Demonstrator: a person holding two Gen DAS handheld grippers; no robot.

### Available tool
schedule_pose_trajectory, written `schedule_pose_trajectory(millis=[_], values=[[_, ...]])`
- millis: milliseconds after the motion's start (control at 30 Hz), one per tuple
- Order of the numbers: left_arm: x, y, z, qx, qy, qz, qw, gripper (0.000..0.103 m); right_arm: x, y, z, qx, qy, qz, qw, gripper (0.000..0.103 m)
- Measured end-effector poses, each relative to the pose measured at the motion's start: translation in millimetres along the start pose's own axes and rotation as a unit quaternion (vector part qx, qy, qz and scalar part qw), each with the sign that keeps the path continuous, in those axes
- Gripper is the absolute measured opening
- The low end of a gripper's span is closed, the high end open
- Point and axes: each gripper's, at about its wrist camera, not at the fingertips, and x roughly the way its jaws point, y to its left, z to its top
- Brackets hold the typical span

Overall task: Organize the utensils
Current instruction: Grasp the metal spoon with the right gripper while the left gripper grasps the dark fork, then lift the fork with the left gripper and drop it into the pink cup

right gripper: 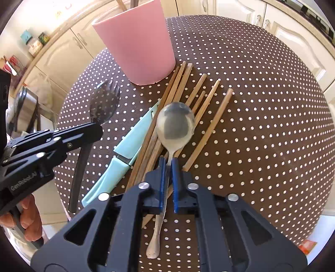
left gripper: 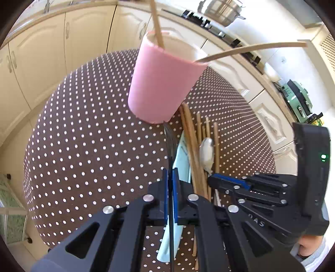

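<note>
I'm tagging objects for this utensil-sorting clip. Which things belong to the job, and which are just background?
Job:
pink cup
black spork, in left gripper
metal spoon, in right gripper
chopsticks
mint knife

Background:
steel pot
cabinets
green appliance

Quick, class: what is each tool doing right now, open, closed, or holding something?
Left tool: closed on the black spork.
Right tool: closed on the metal spoon.
</note>
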Motion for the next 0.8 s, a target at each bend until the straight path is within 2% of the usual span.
schedule_pose_trajectory(millis=[200, 367, 633, 800], values=[[-26, -4, -6, 0.028, -0.050, -0.012, 0.9983, 0.004, -17, -4, -16, 0.000, -0.054, 0.002, 0.999, 0.004], [-52, -10, -10, 0.058, -0.114, -0.028, 0.9914, 0.004, -45, -12, -29, 0.003, -0.121, 0.036, 0.992, 0.004], [-93, -20, -7, 0.095, -0.243, -0.038, 0.9645, 0.004, -105, 9, -40, -0.032, -0.252, 0.065, 0.965, 0.004], [-115, -20, 13, 0.093, -0.325, -0.039, 0.9404, 0.004, -137, 37, -25, -0.066, -0.320, 0.063, 0.943, 0.004]])
